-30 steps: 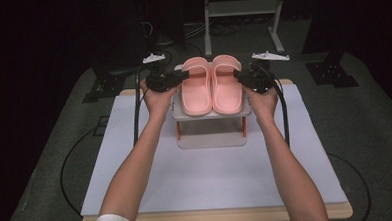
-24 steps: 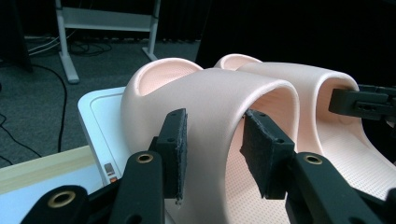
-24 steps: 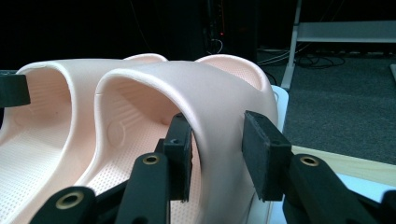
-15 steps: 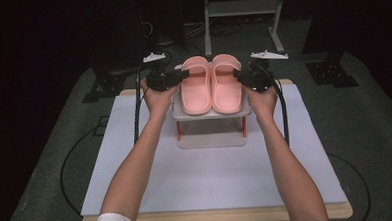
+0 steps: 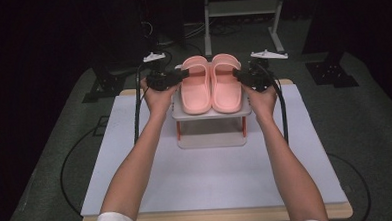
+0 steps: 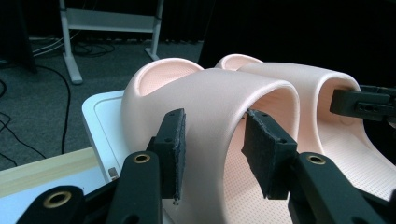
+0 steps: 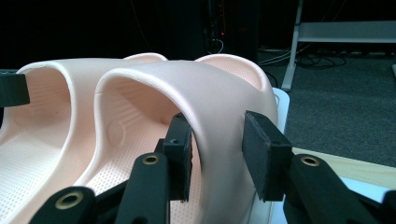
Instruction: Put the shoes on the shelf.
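Two pink slides stand side by side on a small white shelf (image 5: 210, 114) with orange legs, at the back of the table. My left gripper (image 5: 182, 75) is at the left slide (image 5: 195, 88). In the left gripper view its jaws (image 6: 212, 140) stand open astride the strap (image 6: 210, 93), one pad outside and one inside. My right gripper (image 5: 237, 74) is at the right slide (image 5: 226, 86). Its jaws (image 7: 215, 149) likewise stand open astride that strap (image 7: 187, 79). A jaw of the right gripper (image 6: 364, 103) shows across the slides.
The shelf stands on a white mat (image 5: 212, 175) over a wooden table. Dark carpet lies all round. Black cables (image 5: 136, 108) trail from both grippers. A metal stand (image 5: 239, 8) and dark equipment feet (image 5: 332, 74) sit behind the table.
Both grippers have edged slightly inward onto the straps. The slides and shelf have not moved.
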Available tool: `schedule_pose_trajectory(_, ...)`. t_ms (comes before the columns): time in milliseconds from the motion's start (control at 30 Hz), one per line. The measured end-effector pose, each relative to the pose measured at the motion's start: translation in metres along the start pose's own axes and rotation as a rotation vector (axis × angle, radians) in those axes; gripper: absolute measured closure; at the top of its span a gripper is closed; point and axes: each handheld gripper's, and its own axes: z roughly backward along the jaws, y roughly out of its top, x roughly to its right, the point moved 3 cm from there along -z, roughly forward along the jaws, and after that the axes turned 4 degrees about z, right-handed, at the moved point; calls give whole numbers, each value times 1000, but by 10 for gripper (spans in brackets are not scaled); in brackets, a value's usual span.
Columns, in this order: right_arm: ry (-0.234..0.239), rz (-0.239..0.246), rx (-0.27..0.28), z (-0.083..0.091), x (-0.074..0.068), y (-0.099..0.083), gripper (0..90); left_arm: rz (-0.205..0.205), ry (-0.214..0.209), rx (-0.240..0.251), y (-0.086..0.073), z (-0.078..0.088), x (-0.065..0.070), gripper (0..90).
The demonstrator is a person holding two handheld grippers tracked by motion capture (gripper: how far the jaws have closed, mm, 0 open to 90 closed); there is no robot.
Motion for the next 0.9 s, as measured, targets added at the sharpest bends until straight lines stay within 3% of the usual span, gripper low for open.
schedule_pose_trajectory(333, 37, -30, 22, 9, 3, 0, 564, 10, -33, 18, -3, 9, 4, 547)
schedule_pose_trajectory(900, 49, -37, 28, 24, 9, -8, 534, -12, -33, 18, -8, 18, 12, 513)
